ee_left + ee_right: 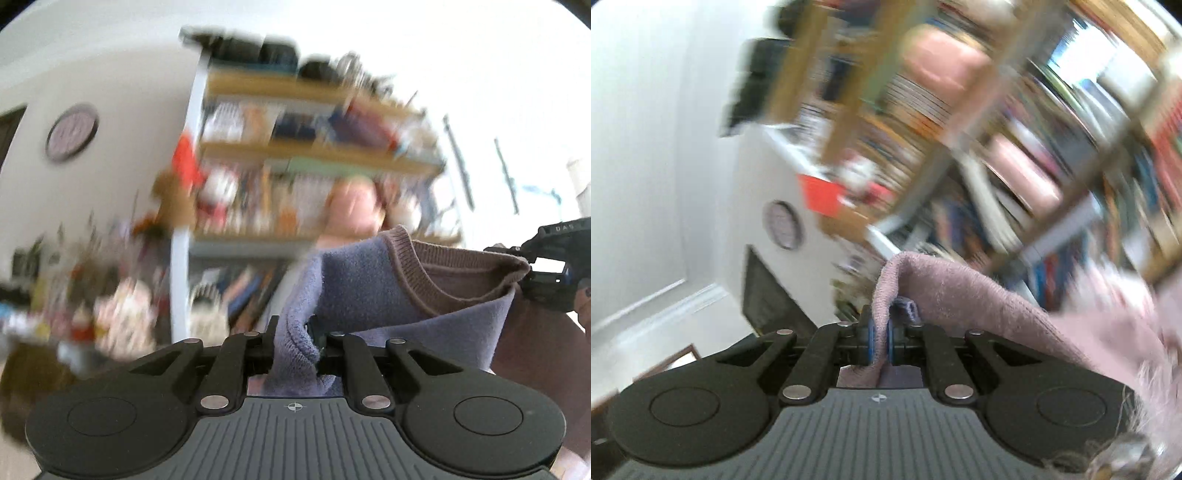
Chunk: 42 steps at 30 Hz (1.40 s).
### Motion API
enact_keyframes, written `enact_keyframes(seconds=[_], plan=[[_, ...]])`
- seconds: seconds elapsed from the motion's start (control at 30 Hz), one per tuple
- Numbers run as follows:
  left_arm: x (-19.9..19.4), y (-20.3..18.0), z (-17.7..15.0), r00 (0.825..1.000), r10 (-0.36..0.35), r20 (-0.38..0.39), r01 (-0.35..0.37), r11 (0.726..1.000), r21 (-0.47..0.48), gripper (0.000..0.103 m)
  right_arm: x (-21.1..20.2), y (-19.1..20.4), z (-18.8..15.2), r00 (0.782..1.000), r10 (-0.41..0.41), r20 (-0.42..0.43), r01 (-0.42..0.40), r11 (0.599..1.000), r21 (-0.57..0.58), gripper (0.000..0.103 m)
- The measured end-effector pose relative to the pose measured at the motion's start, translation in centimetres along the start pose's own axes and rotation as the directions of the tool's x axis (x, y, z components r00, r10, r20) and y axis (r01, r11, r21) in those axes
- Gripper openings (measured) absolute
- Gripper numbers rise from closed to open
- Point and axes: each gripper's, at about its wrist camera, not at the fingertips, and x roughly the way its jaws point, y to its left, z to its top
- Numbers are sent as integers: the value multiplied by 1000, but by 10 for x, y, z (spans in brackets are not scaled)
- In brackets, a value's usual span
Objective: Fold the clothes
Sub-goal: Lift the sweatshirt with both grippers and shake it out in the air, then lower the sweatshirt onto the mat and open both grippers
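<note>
- Left hand-held gripper (295, 347) clenches the sweater (406, 295) near its collar; right hand-held gripper (881, 345) clamps another edge.
- Sweater hangs aloft between them.
- Risk: fast swinging could tug knit free.

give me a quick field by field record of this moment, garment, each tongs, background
garment: mauve knit sweater with ribbed neckline, held up in the air
left tongs: shut on the sweater's edge
right tongs: shut on a fold of the sweater, blue pads showing
span: sweater stretches from the left tongs to the right tongs
background: blurred bookshelf, round wall plaque
view quality: heavy motion blur
</note>
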Motion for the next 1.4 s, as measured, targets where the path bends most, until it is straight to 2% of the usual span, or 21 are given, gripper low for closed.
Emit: enact_keyframes(seconds=[0.13,0.23,0.3,0.37,0.4,0.47,0.53,0.6,0.63,0.67,0.7,0.73,0.77,0.8,0.83,0.97,1.03,1.1,1.17,1.33,1.4], plan=[[8,5,17,996,-11,93,19,997,-79,13,-29,62,24,993,93,74,-81,986,-147,7],[34,7,12,996,-16,82,29,987,-155,13,-32,71,34,991,105,81,-90,982,-169,7],[61,5,-3,1000,-19,9,21,985,-172,13,-23,57,39,997,48,66,-38,988,-153,7],[101,-1,-49,987,-10,-159,-15,988,-155,13,-10,27,44,997,-70,27,72,993,-90,7],[121,-4,-75,968,-2,-250,-34,989,-141,13,0,3,45,990,-144,-8,143,989,-45,7],[163,-11,-127,905,16,-425,-68,992,-107,15,21,-49,45,954,-284,-91,287,958,24,7],[205,-17,-179,811,37,-584,-95,993,-69,20,45,-116,36,893,-411,-185,424,905,40,7],[243,-26,-228,695,66,-716,-113,993,-19,20,68,-184,21,801,-541,-258,560,828,1,7],[255,-32,-244,657,88,-749,-119,993,13,23,78,-210,14,762,-579,-289,600,800,-20,7],[265,-38,-256,628,112,-770,-123,991,44,28,86,-234,7,732,-603,-317,625,780,-38,9],[272,-41,-262,610,133,-781,-127,989,69,30,94,-257,0,701,-625,-343,649,759,-57,11],[277,-43,-264,597,151,-788,-131,987,90,36,100,-273,-3,682,-641,-352,663,745,-73,15],[282,-45,-267,584,169,-794,-135,985,111,47,105,-284,-4,671,-654,-351,671,736,-88,25],[284,-44,-266,581,180,-793,-147,982,115,54,109,-292,-4,664,-662,-348,673,732,-106,32],[282,-40,-263,584,187,-790,-166,980,109,67,109,-295,-3,663,-664,-347,669,733,-124,40],[272,-26,-248,599,211,-773,-248,966,72,79,103,-300,2,665,-663,-343,648,741,-176,47],[257,-22,-235,622,237,-747,-291,955,61,80,93,-300,2,667,-661,-344,646,743,-177,50],[242,-17,-220,659,281,-698,-343,938,53,82,81,-300,1,669,-660,-343,645,744,-174,52],[228,-15,-209,683,322,-656,-385,921,51,83,67,-297,0,670,-663,-334,651,741,-166,52],[205,-17,-202,674,316,-668,-405,914,24,83,45,-293,0,683,-663,-308,659,740,-132,52],[194,-22,-206,661,304,-686,-399,917,22,83,41,-291,2,690,-657,-303,657,745,-120,52]])
